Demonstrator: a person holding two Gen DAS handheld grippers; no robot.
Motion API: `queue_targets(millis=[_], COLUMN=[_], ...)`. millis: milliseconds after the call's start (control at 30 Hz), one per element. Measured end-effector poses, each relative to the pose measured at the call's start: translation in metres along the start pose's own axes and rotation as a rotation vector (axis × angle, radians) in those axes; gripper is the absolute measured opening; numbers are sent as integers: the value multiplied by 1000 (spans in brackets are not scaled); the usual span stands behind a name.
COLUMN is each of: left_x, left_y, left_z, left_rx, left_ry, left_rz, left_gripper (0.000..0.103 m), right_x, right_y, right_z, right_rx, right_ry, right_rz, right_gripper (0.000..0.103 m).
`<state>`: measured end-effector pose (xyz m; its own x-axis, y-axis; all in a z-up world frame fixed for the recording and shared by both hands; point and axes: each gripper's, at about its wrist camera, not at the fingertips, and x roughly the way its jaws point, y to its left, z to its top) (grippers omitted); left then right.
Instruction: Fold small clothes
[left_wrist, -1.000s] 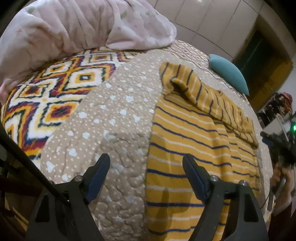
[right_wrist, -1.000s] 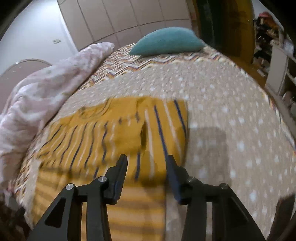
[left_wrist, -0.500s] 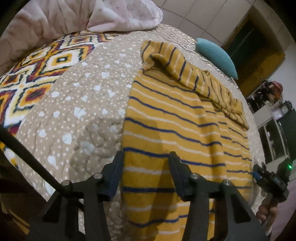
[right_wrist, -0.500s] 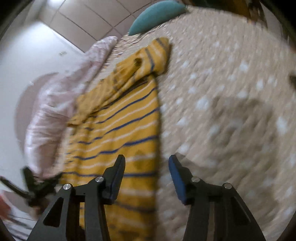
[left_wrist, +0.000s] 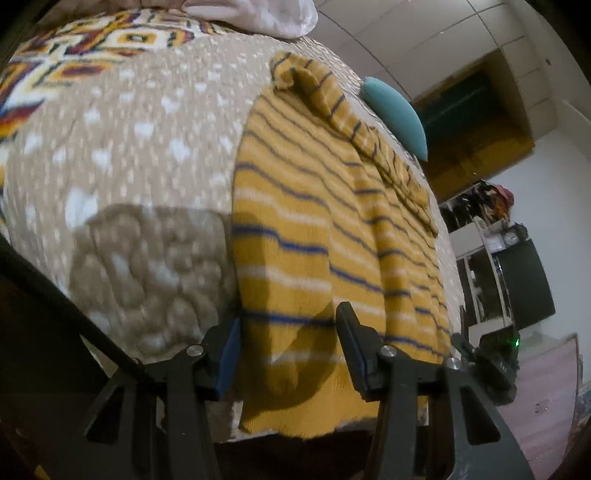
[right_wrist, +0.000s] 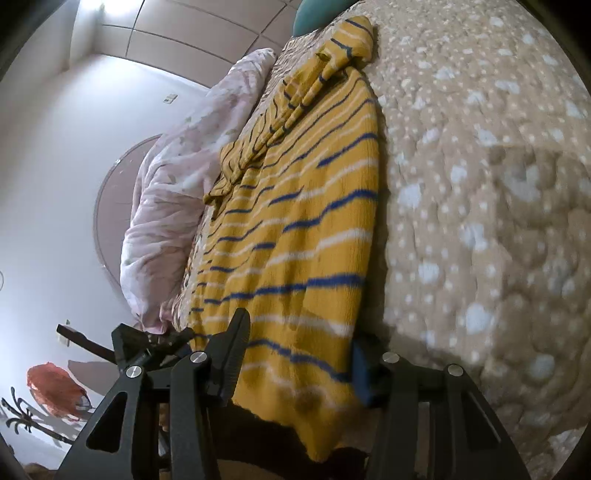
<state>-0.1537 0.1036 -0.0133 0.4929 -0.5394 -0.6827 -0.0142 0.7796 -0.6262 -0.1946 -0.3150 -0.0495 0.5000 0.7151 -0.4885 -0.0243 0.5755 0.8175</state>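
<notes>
A: Where is the garment?

B: The yellow striped sweater (left_wrist: 314, 229) lies flat on the dotted beige quilt (left_wrist: 147, 155), its hem hanging a little over the bed's near edge. A sleeve (left_wrist: 354, 122) is folded across the far end; the right wrist view shows it as well (right_wrist: 295, 92).

A: And the grippers?

B: The left gripper (left_wrist: 288, 350) has its fingers apart, one on each side of the hem's left corner, with fabric between them; they are not pressed onto it. The right gripper (right_wrist: 299, 354) is also spread, straddling the hem's right corner. Its right finger (right_wrist: 360, 373) is partly hidden behind the cloth edge.

A: Any containers?

B: Only shelving (left_wrist: 484, 221) at the room's side, filled with things too small to make out.

A: What else is hard to read?

B: The bottom of the hem falls into dark shadow below the bed edge. The quilt near the lens is blurred.

A: And the surroundings?

B: A pink comforter (right_wrist: 177, 177) is bunched along the bed's far side, a teal pillow (left_wrist: 395, 114) sits beyond the sweater, and a bright diamond-patterned blanket (left_wrist: 92, 48) lies near the comforter.
</notes>
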Motion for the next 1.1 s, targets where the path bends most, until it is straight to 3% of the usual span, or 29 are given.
queue_targets(millis=[200, 333, 400, 467, 633, 667, 733, 767, 800, 833, 1100], left_x=[4, 6, 7, 8, 18, 18, 20, 21, 22, 18, -59], left_y=[-1, -9, -10, -10, -8, -7, -10, -15, -20, -27, -70], left_z=[-8, -14, -17, -21, -23, -22, -19, -15, -11, -6, -3], left_rx=[-5, 40, 38, 31, -3, -12, -19, 0, 16, 36, 140], left_ry=[-18, -10, 20, 33, 43, 45, 67, 87, 98, 98, -87], left_rz=[-9, 2, -30, -41, -41, -40, -10, 51, 89, 114, 84], left_gripper=[48, 48, 47, 41, 41, 41, 39, 26, 13, 9, 8], right_x=[1, 11, 22, 28, 34, 35, 35, 35, 35, 33, -24], right_y=[6, 11, 12, 13, 16, 15, 12, 11, 11, 12, 71], right_z=[-5, -13, -15, -17, -24, -25, -25, -25, -23, -22, -26], right_rx=[-7, 12, 32, 28, 10, 14, 21, 27, 36, 35, -164], right_ry=[6, 47, 70, 83, 98, 101, 102, 104, 103, 99, 66], right_rz=[11, 79, 111, 107, 84, 79, 30, 11, 4, 3, 72], right_gripper=[54, 54, 54, 54, 53, 48, 25, 16, 13, 13, 9])
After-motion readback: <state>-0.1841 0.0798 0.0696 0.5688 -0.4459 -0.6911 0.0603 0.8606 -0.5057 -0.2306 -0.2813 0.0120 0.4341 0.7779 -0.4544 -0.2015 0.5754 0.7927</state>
